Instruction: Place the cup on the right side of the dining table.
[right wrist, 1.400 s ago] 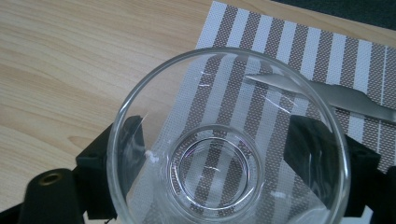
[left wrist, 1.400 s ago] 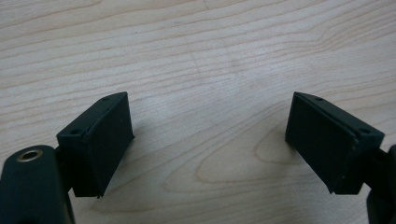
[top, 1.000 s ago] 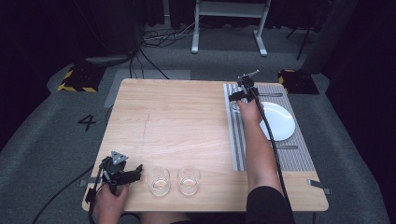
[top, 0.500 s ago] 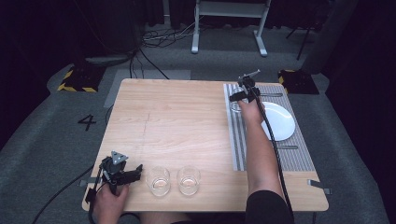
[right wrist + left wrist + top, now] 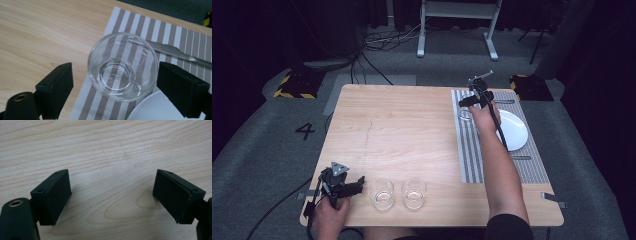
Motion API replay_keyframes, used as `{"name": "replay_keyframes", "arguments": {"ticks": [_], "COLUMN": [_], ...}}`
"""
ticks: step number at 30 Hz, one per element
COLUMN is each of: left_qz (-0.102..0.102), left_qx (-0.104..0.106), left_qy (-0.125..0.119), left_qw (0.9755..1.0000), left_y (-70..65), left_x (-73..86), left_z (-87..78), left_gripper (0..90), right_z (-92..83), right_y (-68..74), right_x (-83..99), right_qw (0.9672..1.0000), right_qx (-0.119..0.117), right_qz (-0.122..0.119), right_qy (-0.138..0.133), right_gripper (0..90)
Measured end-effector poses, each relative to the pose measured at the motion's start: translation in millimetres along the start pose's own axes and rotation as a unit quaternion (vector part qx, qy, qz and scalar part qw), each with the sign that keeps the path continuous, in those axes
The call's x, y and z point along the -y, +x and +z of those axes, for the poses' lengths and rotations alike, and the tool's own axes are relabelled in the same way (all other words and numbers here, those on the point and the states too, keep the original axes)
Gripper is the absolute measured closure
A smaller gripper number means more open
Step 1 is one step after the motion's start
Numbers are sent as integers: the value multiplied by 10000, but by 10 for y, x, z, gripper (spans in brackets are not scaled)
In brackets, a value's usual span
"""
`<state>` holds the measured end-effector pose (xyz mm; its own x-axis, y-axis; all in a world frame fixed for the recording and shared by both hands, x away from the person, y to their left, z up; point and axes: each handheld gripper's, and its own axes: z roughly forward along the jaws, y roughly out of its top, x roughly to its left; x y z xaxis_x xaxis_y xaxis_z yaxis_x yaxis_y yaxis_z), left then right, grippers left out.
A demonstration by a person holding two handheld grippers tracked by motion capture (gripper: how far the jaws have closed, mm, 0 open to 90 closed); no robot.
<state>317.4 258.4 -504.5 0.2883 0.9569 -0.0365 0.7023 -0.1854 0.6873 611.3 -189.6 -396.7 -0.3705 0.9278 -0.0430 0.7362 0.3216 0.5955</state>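
A clear empty glass stands upright on the striped placemat. My right gripper is open around it, one jaw on each side, apart from its wall. In the high view that right gripper hovers over the mat's far left part, above the glass. Two more clear glasses stand side by side near the table's front edge. My left gripper rests open just left of them, and the left gripper has bare wood between its jaws.
A white plate lies on the placemat, right of the forearm. A metal knife lies on the mat beyond the glass, and the plate's rim sits close beside the glass. The wooden table spreads between both hands.
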Motion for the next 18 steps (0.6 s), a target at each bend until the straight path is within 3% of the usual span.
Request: {"name": "replay_keyframes", "arguments": {"ticks": [6, 9, 18], "left_qz": [9, 3, 7], "left_qx": [-4, -2, 1], "left_qy": [-1, 0, -8], "left_qw": [10000, 10000, 10000], "left_y": [-2, -2, -1], "left_x": [1, 0, -1], "left_z": [-1, -1, 2], "left_gripper": [153, 153, 152], "right_z": [-296, -391, -797], "right_y": [116, 144, 165], "right_x": [13, 53, 313], "right_qw": [9993, 9990, 9971], "right_qx": [-266, -347, -534], "right_qz": [-118, -201, -419], "right_qy": [-221, -203, -346], "right_gripper": [143, 143, 143]}}
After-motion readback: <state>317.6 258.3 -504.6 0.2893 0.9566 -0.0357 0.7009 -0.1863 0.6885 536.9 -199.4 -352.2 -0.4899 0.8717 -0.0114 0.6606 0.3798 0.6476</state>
